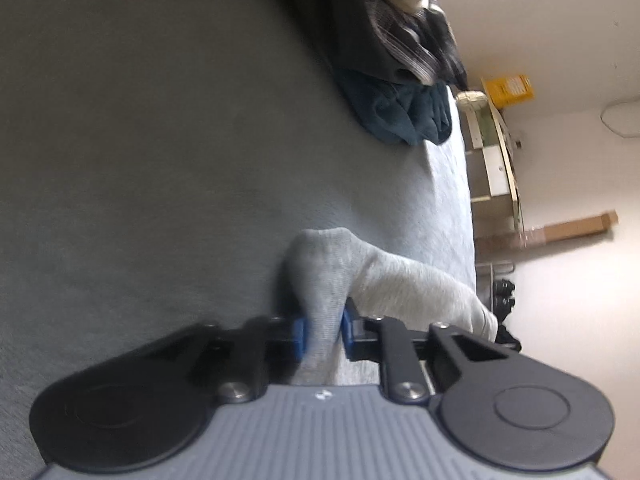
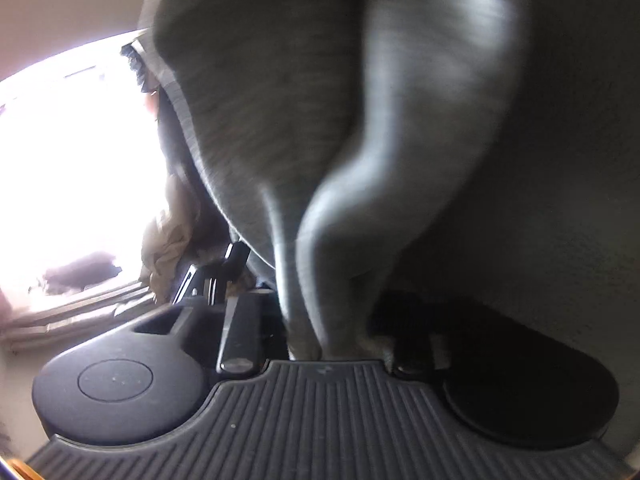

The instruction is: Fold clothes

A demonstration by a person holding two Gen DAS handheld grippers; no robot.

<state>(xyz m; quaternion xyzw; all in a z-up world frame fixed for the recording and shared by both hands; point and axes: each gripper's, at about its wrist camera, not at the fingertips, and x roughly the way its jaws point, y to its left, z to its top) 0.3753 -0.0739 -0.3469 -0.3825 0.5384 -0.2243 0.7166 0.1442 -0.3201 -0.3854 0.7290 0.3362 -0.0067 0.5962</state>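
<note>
A light grey garment (image 1: 160, 140) is spread over the surface and fills most of the left wrist view. My left gripper (image 1: 323, 334) is shut on a raised fold (image 1: 332, 264) of it, the cloth squeezed between the blue pads (image 1: 299, 338). In the right wrist view the same grey cloth (image 2: 300, 120) hangs close before the lens in a thick ridge. It runs down between the fingers of my right gripper (image 2: 332, 340), which is shut on it. The right pads are hidden by cloth and shadow.
A pile of other clothes, dark striped (image 1: 404, 36) and dark teal (image 1: 404, 112), lies at the far edge of the surface. Beyond are a white wall, a shelf unit (image 1: 492, 152) and a cardboard box (image 1: 576, 226). A bright window (image 2: 72, 168) glares at left.
</note>
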